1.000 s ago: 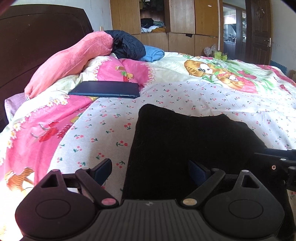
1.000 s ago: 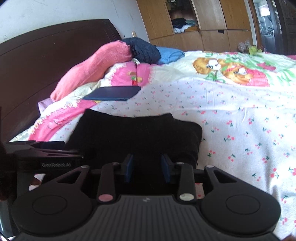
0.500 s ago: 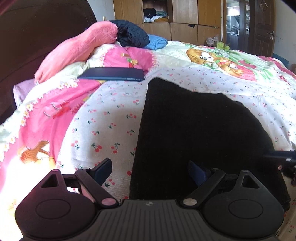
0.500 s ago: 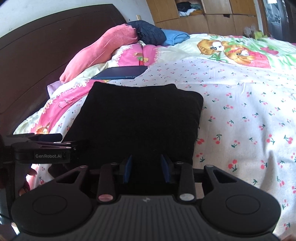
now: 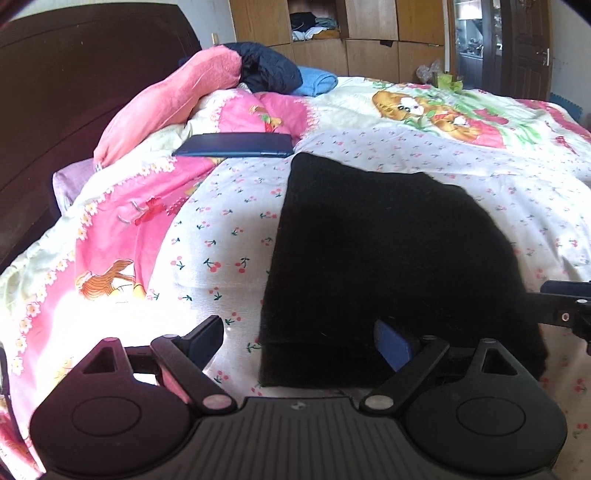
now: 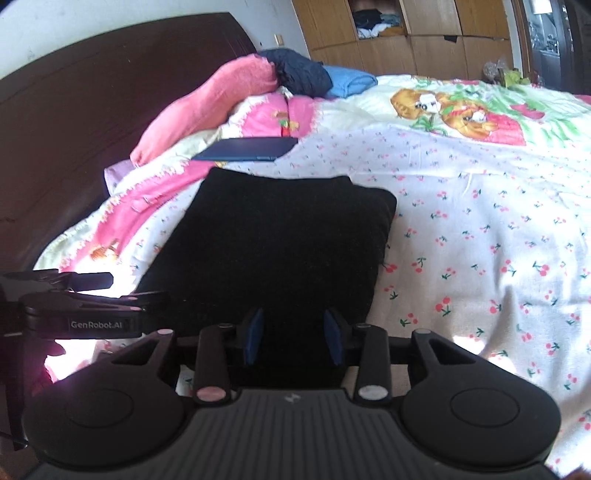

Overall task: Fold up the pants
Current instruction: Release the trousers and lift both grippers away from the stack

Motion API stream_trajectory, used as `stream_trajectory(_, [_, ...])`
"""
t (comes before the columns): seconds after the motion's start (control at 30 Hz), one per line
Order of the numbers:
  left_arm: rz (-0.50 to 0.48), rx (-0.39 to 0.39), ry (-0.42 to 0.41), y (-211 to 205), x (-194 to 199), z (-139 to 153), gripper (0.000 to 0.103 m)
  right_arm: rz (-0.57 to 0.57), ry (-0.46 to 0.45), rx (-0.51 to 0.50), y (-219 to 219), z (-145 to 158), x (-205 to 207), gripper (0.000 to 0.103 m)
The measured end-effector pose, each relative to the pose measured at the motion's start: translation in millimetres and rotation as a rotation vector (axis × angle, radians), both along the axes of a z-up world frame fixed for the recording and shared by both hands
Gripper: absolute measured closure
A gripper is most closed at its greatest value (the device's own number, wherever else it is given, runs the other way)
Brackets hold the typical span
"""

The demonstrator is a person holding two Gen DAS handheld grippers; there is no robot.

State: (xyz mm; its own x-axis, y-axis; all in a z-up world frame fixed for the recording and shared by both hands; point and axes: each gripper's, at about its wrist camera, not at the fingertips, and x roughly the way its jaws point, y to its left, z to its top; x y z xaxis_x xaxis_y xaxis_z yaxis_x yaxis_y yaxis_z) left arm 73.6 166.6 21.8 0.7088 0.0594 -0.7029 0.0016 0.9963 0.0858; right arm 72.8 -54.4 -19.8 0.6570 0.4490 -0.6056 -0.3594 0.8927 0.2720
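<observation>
The black pants [image 5: 384, 251] lie folded into a compact rectangle on the cherry-print bed cover; they also show in the right wrist view [image 6: 273, 243]. My left gripper [image 5: 299, 341] is open wide, just above the near left corner of the pants, holding nothing. My right gripper [image 6: 293, 336] is partly open over the near edge of the pants, with no cloth visibly between its fingers. The left gripper shows at the left of the right wrist view [image 6: 85, 299], and the right gripper shows at the right edge of the left wrist view [image 5: 565, 306].
A dark blue tablet [image 5: 236, 145] lies beyond the pants. A pink pillow [image 5: 166, 107], dark jacket [image 5: 269, 74] and blue cloth [image 5: 317, 79] lie by the dark headboard [image 5: 74, 85]. Wooden wardrobes [image 5: 369, 33] stand behind the bed.
Both grippers have risen and pulled back from the folded pants, so more of the pants shows. The right gripper's fingers have spread a little. The pants stay flat.
</observation>
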Motion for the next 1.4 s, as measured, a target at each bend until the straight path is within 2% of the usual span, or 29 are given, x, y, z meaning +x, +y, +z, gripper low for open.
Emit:
stream_trajectory(0.27, [-0.008,-0.034,-0.047,-35,-44,15,0.002,-0.015,0.023,0.057,-13,2,-30,0.064])
stream_trajectory(0.5, [-0.040,0.001,-0.065,-64,-61,18,0.002,-0.024,0.002,0.072,-22,9,-48,0.064])
stream_trajectory(0.77, [-0.011,-0.015,-0.081,-67,-75,25,0.002,-0.029,-0.011,0.068,-27,18,-62,0.063])
stream_trajectory(0.97, [-0.024,0.012,-0.088,-77,-86,26,0.002,-0.042,0.011,0.068,-31,18,-79,0.063])
stream_trajectory(1.2, [0.003,0.067,-0.095,-81,-93,29,0.002,-0.032,0.009,0.058,-27,21,-92,0.063])
stream_trajectory(1.4, [0.018,0.050,-0.094,-79,-96,29,0.002,-0.030,0.006,0.063,-28,22,-94,0.063])
